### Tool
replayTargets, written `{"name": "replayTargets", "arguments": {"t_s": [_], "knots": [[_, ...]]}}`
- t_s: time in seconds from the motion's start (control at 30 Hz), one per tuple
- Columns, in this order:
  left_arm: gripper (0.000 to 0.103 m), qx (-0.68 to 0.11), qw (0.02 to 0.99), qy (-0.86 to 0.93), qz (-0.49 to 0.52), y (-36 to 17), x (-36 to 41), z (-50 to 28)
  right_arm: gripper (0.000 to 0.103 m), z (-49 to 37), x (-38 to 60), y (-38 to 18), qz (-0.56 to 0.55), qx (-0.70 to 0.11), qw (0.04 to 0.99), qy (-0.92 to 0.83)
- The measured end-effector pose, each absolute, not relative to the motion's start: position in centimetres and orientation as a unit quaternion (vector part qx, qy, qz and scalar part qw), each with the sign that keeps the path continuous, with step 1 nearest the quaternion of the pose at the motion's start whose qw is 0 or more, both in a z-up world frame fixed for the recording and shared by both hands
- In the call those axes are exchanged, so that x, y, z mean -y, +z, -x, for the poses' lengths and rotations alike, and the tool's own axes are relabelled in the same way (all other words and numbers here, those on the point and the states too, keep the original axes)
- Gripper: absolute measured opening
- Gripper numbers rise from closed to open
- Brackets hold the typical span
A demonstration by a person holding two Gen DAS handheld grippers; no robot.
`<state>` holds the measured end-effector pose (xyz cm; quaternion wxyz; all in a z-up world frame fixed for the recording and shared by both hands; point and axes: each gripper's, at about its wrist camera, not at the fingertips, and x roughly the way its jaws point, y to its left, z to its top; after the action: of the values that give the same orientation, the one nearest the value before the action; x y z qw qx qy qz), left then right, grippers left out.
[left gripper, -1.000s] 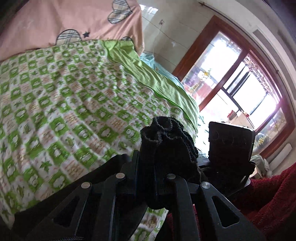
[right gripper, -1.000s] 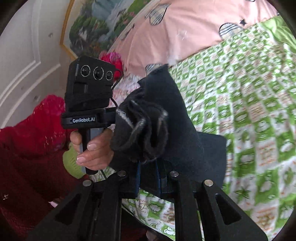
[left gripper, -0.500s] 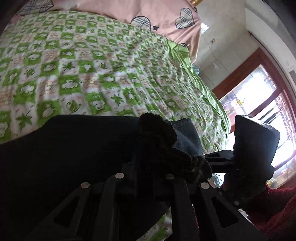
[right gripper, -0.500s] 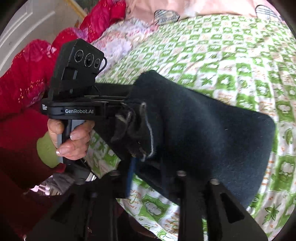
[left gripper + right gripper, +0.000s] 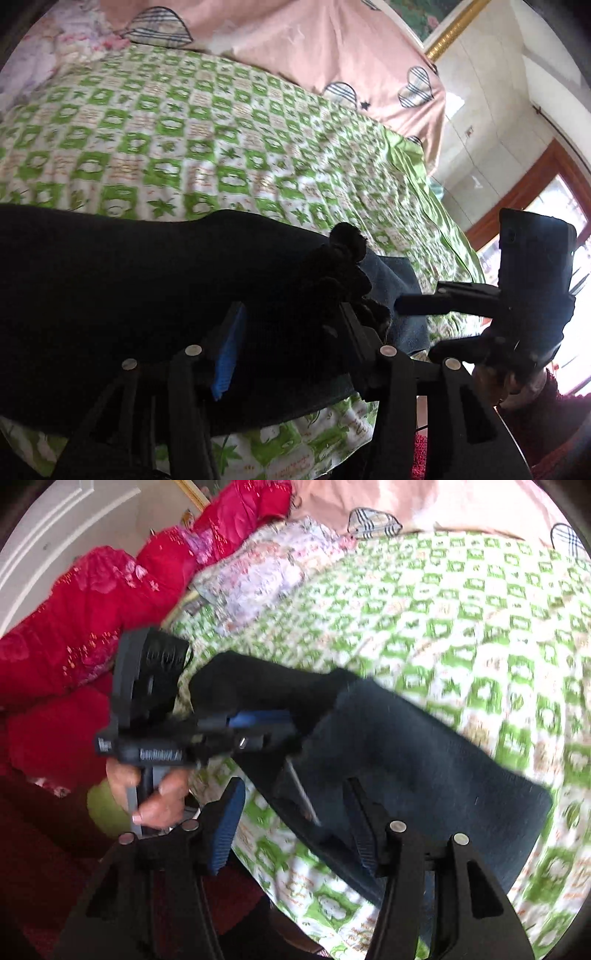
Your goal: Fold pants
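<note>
The dark navy pants (image 5: 110, 266) lie across the near edge of the green-checked bed (image 5: 207, 140). My left gripper (image 5: 291, 325) has its jaws spread wide with the bunched waistband between them, loose. My right gripper (image 5: 295, 812) is open over the pants (image 5: 424, 768), its jaws wide apart and nothing pinched. In the right wrist view the left gripper (image 5: 258, 727) lies across the pants' near end, held by a hand. The right gripper also shows in the left wrist view (image 5: 413, 306).
A pink heart-print quilt (image 5: 295, 48) lies at the bed's far side. Red bedding (image 5: 74, 627) and a floral pillow (image 5: 266, 568) sit at the left. A window with a brown frame (image 5: 535, 177) is at the right.
Both grippers came down from holding the bunched pants in the air to the bed. The pants now lie spread on the bed. Both grippers' jaws opened and let go.
</note>
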<state>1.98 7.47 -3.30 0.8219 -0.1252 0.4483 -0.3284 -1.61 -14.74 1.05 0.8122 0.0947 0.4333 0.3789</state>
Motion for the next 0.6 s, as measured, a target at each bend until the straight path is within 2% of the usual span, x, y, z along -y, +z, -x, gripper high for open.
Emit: {"name": "replayTargets", "arguments": {"t_s": [0.23, 0.6], "knots": [[0.055, -0.445, 0.844, -0.246, 0.168, -2.6, -11.5, -0.2, 0.057, -1.0, 12.6, 2.7, -0.081, -0.426, 0.817, 0.381], [0.061, -0.414, 0.869, -0.085, 0.258, -1.2, -21.8, 2.5, 0.061, -6.8, 1.8, 2.6, 0.002, -0.468, 0.772, 0.430]]}}
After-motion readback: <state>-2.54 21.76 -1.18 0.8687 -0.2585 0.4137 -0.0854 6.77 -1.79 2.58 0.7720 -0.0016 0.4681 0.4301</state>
